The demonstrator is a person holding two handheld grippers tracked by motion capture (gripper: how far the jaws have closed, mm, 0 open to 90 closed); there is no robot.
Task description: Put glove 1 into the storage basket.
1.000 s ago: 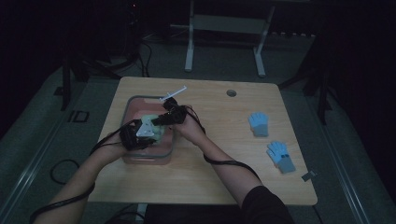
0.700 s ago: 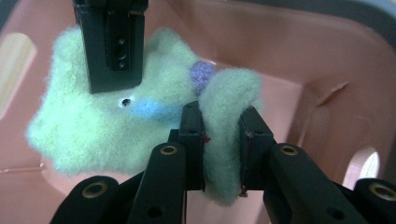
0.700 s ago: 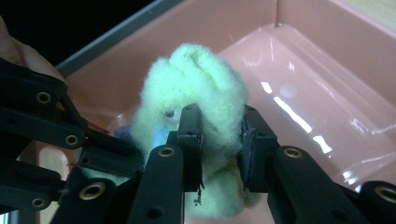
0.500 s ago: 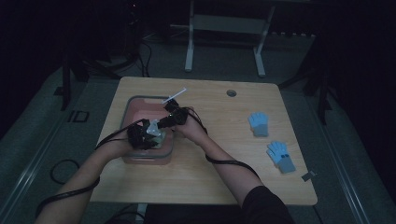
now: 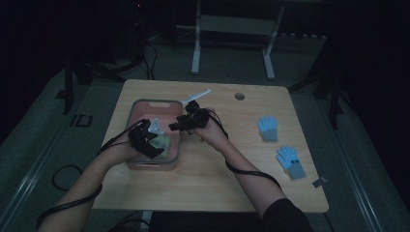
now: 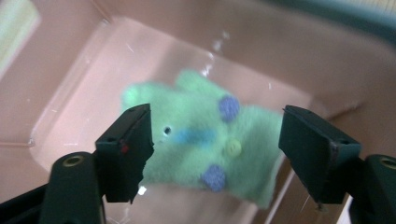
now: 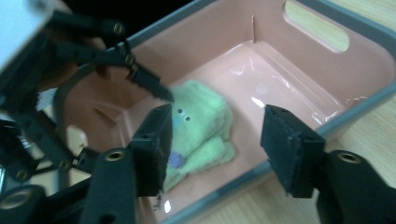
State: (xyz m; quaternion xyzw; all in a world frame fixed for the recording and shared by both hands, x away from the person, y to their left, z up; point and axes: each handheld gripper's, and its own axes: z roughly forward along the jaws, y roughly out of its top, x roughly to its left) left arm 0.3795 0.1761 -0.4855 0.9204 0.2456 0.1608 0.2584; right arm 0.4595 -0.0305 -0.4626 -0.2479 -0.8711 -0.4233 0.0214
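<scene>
While both pairs of jaws had just been opening, nothing was gripped between either: the left gripper stood with its jaws wide apart above a folded green glove, which lay loose on the floor of a pink bin, seen between the pads but pressed by neither. Blue and purple spots and a pale button marked the upper face of the green glove. The right gripper likewise held its jaws well apart with no object between them, poised at the right rim of the pink bin and looking across it at the glove and at the left gripper beyond. From the high view, the left gripper hung over the near half of the pink bin, with the green glove just to its right inside the bin, while the right gripper sat just beside the bin's right wall, apart from the glove. A white object lay on the wooden table just beyond the bin's far right corner; its kind could not be told. Two blue gloves lay well apart from the bin on the right side of the table, one farther and one nearer. A round hole showed in the tabletop near the far edge.
</scene>
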